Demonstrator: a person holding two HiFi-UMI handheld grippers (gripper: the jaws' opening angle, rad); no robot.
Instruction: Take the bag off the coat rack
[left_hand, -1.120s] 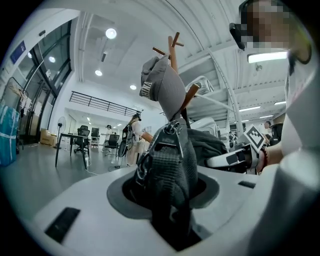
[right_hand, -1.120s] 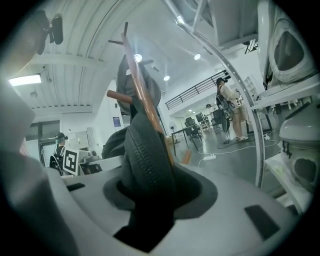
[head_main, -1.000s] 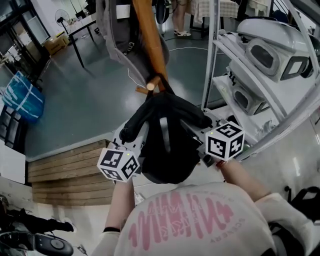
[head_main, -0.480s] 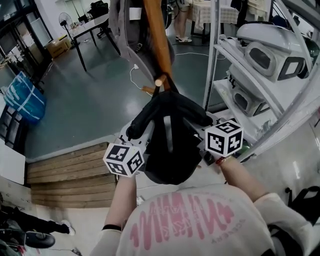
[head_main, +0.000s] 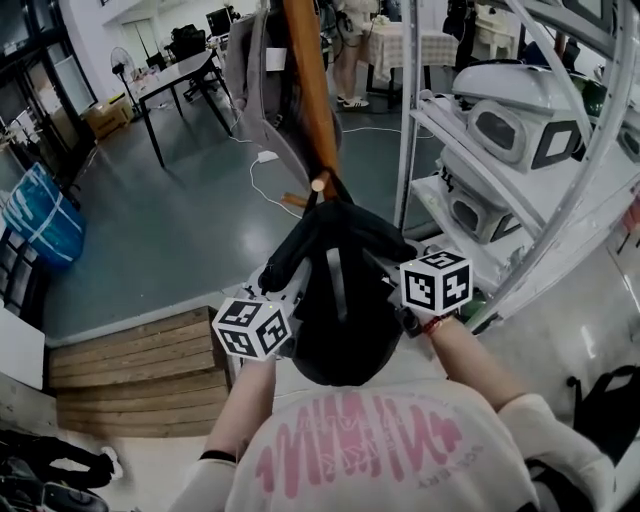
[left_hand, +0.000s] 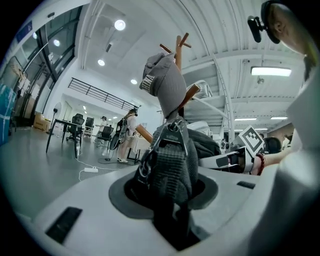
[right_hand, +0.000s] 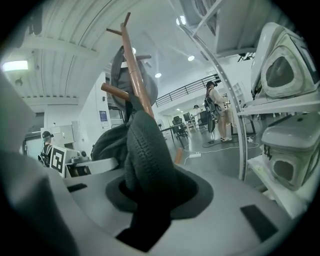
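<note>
Clamping a webbing strap (left_hand: 172, 165) with metal rings, the left gripper (left_hand: 170, 192) is shut on the bag (head_main: 345, 310). The right gripper (right_hand: 150, 200), whose jaws have just been closing, is pressed on a padded mesh strap (right_hand: 145, 155). A wooden platform (head_main: 130, 365) is edged low at the left, and a metal shelf frame (head_main: 405, 150) stands close at the right. Open grey floor (head_main: 170, 225) is left beyond. The bag is held between both grippers, black and rounded, with a paler middle strip. Its top lies just under a peg (head_main: 318, 185) of the coat rack (head_main: 305, 90).
</note>
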